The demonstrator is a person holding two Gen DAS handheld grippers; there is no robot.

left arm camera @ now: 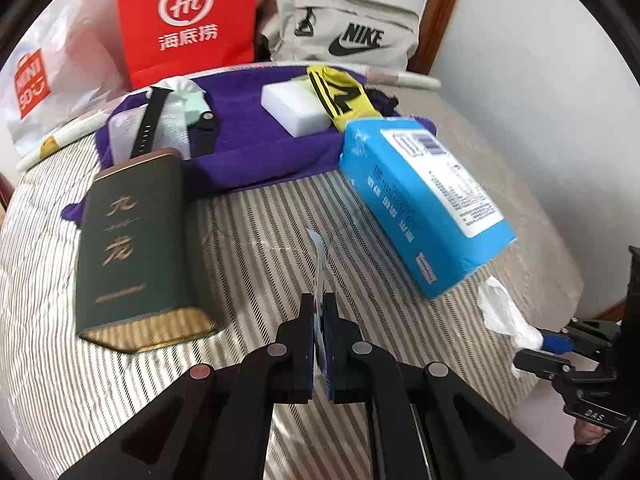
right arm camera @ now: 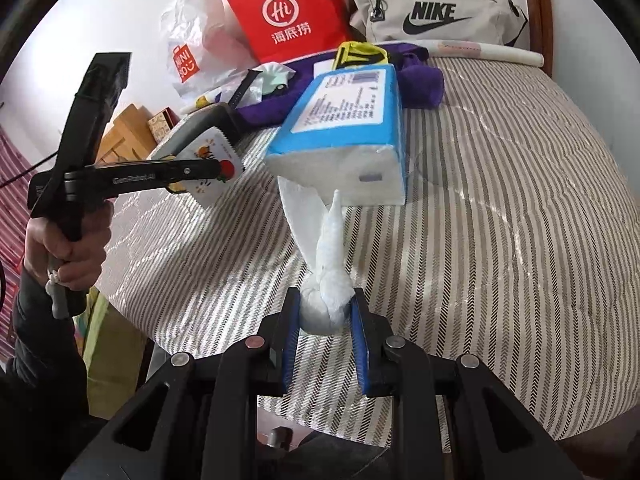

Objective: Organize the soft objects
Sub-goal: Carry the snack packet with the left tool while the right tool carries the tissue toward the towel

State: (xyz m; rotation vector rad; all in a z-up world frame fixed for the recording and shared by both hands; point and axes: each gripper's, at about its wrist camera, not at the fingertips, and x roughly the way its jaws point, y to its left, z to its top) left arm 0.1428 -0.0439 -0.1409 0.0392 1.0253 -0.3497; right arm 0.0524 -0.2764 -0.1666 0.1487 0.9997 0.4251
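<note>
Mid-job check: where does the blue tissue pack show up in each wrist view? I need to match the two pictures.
Left wrist: blue tissue pack lies right of centre, slanting toward the lower right, one end resting on the purple cloth.
Right wrist: blue tissue pack sits upper centre, open white end facing the camera, a tissue trailing down into the right gripper.
Shared landmark: red paper bag behind it.

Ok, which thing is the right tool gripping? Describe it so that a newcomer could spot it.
Start at the striped mattress, then find the blue tissue pack lying on it, its open end toward the camera. From that end a white tissue stretches to the right tool, which pinches it into a wad. It is the only loose white paper; the left tool holds a flat printed sachet.
</note>
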